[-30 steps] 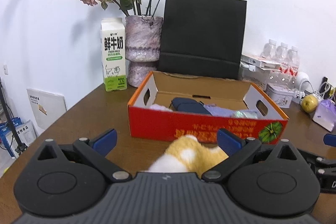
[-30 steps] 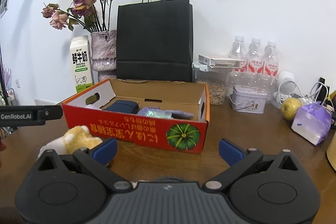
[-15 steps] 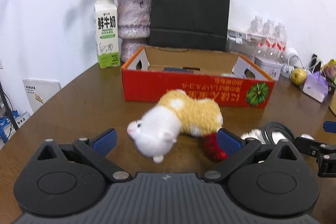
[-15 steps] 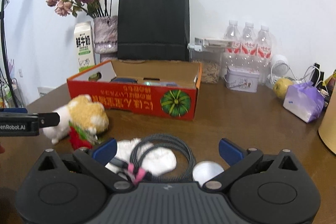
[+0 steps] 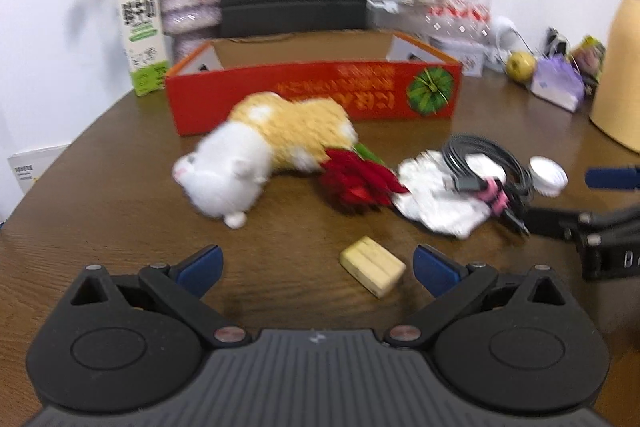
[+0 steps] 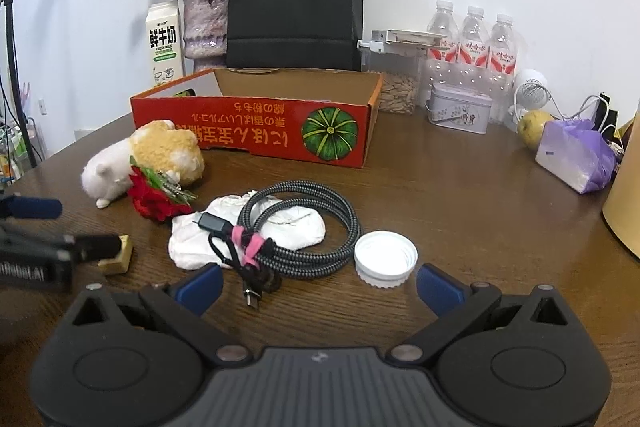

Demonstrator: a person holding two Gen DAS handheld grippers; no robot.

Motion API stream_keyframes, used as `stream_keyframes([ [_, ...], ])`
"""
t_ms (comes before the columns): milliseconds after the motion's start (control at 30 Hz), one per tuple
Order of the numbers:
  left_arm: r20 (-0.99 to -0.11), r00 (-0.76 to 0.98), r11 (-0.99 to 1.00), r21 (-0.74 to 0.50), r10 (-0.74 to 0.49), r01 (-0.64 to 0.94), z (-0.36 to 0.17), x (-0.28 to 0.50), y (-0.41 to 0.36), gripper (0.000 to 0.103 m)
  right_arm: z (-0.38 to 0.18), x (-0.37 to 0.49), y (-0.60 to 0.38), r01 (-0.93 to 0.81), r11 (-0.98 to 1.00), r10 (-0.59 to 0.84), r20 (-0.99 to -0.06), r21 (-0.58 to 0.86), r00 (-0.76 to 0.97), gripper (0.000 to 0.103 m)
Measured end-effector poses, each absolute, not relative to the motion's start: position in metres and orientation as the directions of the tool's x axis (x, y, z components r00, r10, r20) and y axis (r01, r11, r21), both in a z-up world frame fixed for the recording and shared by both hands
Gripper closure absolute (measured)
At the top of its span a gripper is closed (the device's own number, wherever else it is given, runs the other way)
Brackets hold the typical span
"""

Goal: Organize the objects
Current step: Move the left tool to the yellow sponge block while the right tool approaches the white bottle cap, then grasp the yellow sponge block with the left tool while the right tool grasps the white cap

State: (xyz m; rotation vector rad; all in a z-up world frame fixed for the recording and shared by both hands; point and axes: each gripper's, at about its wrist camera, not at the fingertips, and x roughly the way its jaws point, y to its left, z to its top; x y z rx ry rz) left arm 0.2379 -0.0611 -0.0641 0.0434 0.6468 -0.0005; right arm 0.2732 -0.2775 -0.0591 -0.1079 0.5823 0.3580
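A red cardboard box [image 5: 312, 95] [image 6: 256, 127] stands open-topped at the middle of the brown table. In front of it lie a white and tan plush toy [image 5: 260, 151] [image 6: 148, 155], a red flower [image 5: 360, 179] [image 6: 154, 197], a white cloth [image 5: 432, 195] [image 6: 296, 223], a coiled braided cable [image 5: 488, 163] [image 6: 304, 227] and a white cap [image 5: 548, 175] [image 6: 385, 258]. A small yellow block [image 5: 373, 265] [image 6: 120, 255] rests between the fingers of my open left gripper [image 5: 318, 263]. My right gripper [image 6: 319, 283] is open just short of the cable and cap, holding nothing.
Behind the box stand a milk carton [image 6: 164, 43], a vase of dried roses [image 6: 204, 23], a black paper bag [image 6: 294, 3], water bottles [image 6: 472, 43] and a tin [image 6: 460, 109]. A purple packet [image 6: 576, 163] and a tan jug [image 5: 622, 67] sit at the right.
Both grippers have drawn back from the box toward the near table edge. The flower, cloth, cable, cap and yellow block have come into view. Both stay open.
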Motion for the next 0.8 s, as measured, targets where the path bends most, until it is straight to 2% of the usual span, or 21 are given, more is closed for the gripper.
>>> stream_keyframes([
  [167,-0.618,0.786,0.999,0.025,-0.014,0.038,-0.067,0.241,-0.063,0.0,-0.059,0.273,-0.278,-0.352,0.936,0.292,-0.553,-0.003,0.78,0.0],
  [267,-0.629,0.777,0.998,0.018,-0.035,0.059,-0.068,0.244,-0.066,0.011,-0.059,0.274,-0.277,-0.352,0.936,0.29,-0.554,-0.006,0.781,0.0],
  [333,-0.616,0.786,0.997,0.015,-0.046,0.071,-0.067,0.242,-0.067,0.031,-0.059,0.274,-0.277,-0.351,0.936,0.287,-0.556,-0.009,0.78,0.0],
  [367,-0.612,0.789,0.997,0.013,-0.051,0.074,-0.067,0.24,-0.068,0.035,-0.059,0.274,-0.277,-0.351,0.936,0.286,-0.556,-0.01,0.78,0.0],
  [400,-0.609,0.792,0.997,0.009,-0.056,0.078,-0.066,0.239,-0.068,0.044,-0.06,0.274,-0.277,-0.35,0.937,0.285,-0.557,-0.01,0.78,0.0],
  [433,-0.605,0.794,0.997,0.009,-0.059,0.081,-0.065,0.239,-0.068,0.058,-0.06,0.274,-0.277,-0.349,0.937,0.284,-0.558,-0.011,0.78,0.0],
  [467,-0.602,0.796,0.996,0.003,-0.068,0.087,-0.065,0.238,-0.068,0.067,-0.061,0.275,-0.277,-0.348,0.937,0.282,-0.56,-0.011,0.779,0.0],
  [800,-0.554,0.828,0.996,-0.023,-0.087,0.089,-0.055,0.227,-0.061,0.068,-0.062,0.277,-0.276,-0.35,0.937,0.282,-0.57,-0.009,0.772,0.0],
])
